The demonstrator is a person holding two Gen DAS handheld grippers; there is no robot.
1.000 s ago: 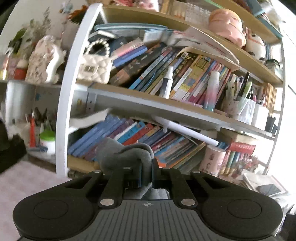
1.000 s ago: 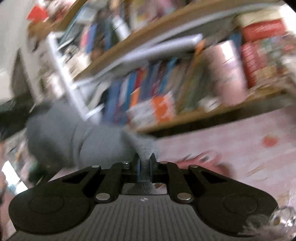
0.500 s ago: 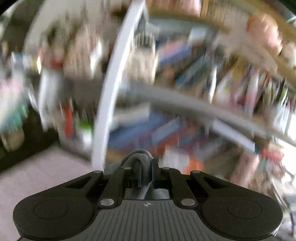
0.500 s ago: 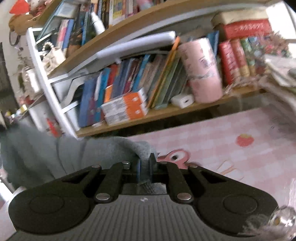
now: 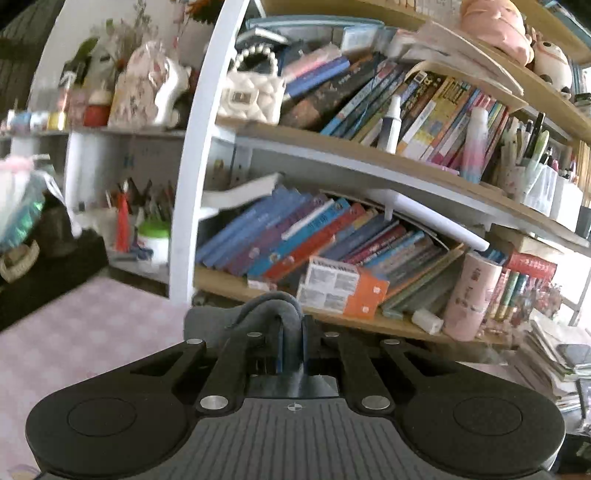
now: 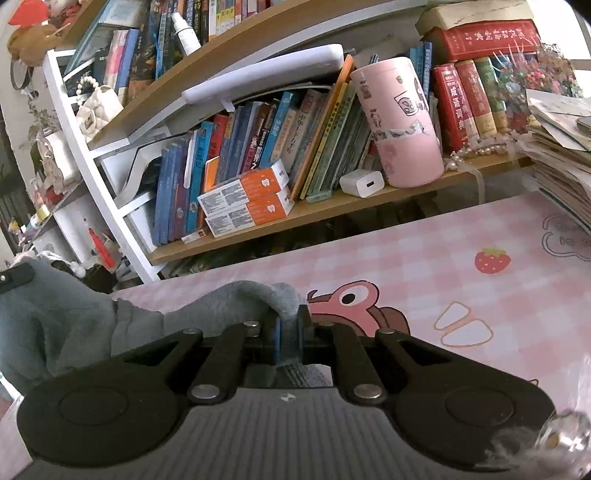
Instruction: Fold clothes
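Between both sets of jaws: grey garment [image 6: 66,325] pinched, left gripper [image 5: 293,347] and right gripper [image 6: 290,338] each clamped on a bunched fold. Cloth hangs over the counter [image 6: 461,295] near its back edge, below the bookshelf [image 6: 332,206]. Keep both grips level and the span taut when lowering.

A home study corner: a white bookshelf [image 5: 192,155] crammed with leaning books [image 6: 236,155] fills the frame's middle, plush toys [image 5: 495,22] sit upper right, and a pink checked cartoon mat [image 6: 461,266] covers the desk at lower right.
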